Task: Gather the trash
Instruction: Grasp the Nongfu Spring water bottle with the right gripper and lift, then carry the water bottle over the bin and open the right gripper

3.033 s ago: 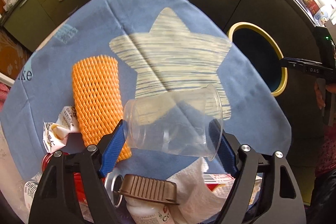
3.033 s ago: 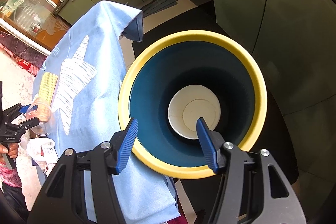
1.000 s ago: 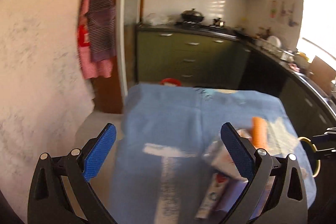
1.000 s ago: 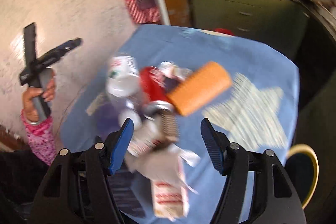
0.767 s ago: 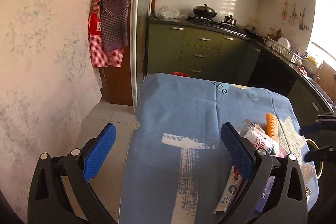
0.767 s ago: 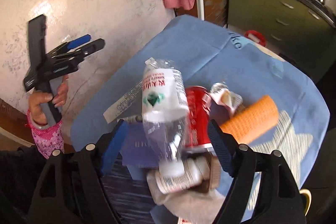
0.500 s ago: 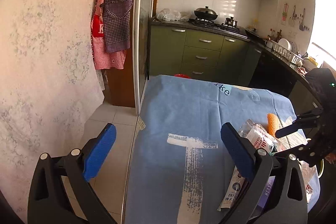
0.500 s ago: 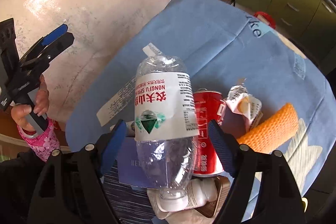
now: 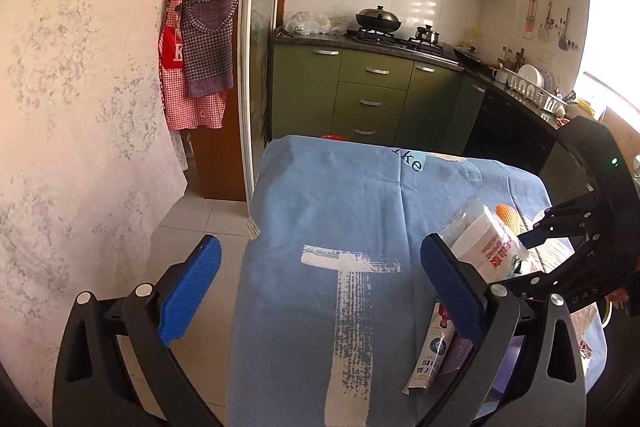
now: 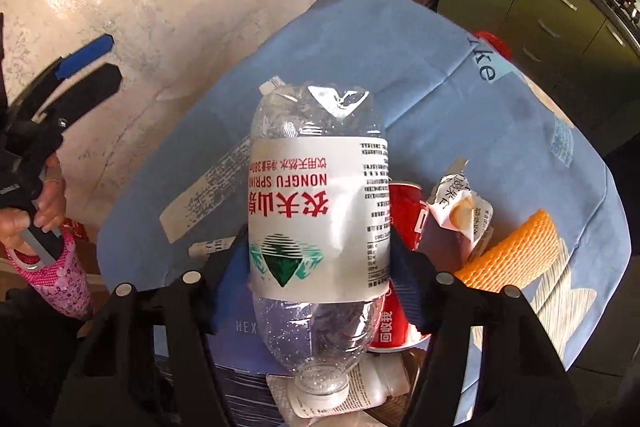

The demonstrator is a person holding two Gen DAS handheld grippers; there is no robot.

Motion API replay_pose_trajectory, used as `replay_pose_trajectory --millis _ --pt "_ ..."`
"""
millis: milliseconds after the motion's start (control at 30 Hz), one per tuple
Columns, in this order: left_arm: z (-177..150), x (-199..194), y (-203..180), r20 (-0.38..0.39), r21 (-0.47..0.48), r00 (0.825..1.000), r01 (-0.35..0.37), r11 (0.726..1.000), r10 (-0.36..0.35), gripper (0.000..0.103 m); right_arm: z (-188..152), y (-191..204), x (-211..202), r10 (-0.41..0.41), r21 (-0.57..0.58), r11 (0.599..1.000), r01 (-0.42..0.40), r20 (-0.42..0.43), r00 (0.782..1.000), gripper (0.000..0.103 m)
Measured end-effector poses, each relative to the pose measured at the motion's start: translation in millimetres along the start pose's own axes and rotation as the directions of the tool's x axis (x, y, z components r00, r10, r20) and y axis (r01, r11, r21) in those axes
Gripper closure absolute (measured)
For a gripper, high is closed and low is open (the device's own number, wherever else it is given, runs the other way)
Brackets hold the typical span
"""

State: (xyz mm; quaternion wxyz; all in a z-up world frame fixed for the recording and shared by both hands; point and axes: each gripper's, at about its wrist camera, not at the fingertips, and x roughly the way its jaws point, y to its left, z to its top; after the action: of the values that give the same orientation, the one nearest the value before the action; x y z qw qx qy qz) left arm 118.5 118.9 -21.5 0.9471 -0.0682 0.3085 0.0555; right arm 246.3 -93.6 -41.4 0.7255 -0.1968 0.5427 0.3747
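Right gripper (image 10: 318, 267) closed on a clear plastic water bottle (image 10: 318, 227), jaws pressed against both sides of its white label, neck pointing back toward the camera, crumpled base pointing away. Just under the bottle neck, a small white container (image 10: 372, 387) lying on its side. Right of the jaws and partly behind the bottle, a red drink can (image 10: 404, 227) on its side. Further right, a torn snack wrapper (image 10: 460, 211), then an orange foam net sleeve (image 10: 516, 255) resting on the blue cloth-covered bench (image 10: 360, 67). Left of the jaws, a flat printed sachet (image 10: 212, 245) on the cloth. Far left, the left gripper, gripped by a hand (image 10: 36, 211) in a pink sleeve.

Left gripper (image 9: 316, 279) open and empty, blue pads spread wide, held above the bench edge. Beyond its right jaw, the same bottle held up in the right gripper. Below that jaw, the sachet flat on the cloth. Farther off, green kitchen cabinets (image 9: 372, 95) and checked aprons (image 9: 200, 39) hanging on the wall.
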Motion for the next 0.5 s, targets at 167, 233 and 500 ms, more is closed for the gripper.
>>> replay_pose_trajectory --millis 167,233,500 --pt "0 -2 -5 0.003 0.007 1.0 0.003 1.0 -0.003 0.005 -8 -5 -31 0.006 0.022 1.0 -0.008 0.084 0.996 0.042" --pt "0 -2 -8 0.003 0.015 1.0 0.004 1.0 -0.004 0.005 -11 -7 -40 0.006 0.029 1.0 -0.009 0.111 0.994 0.042" --pt "3 -9 -25 0.01 0.045 1.0 0.018 0.999 -0.018 0.005 -40 -23 -83 0.018 0.086 0.996 -0.039 0.228 0.973 0.042"
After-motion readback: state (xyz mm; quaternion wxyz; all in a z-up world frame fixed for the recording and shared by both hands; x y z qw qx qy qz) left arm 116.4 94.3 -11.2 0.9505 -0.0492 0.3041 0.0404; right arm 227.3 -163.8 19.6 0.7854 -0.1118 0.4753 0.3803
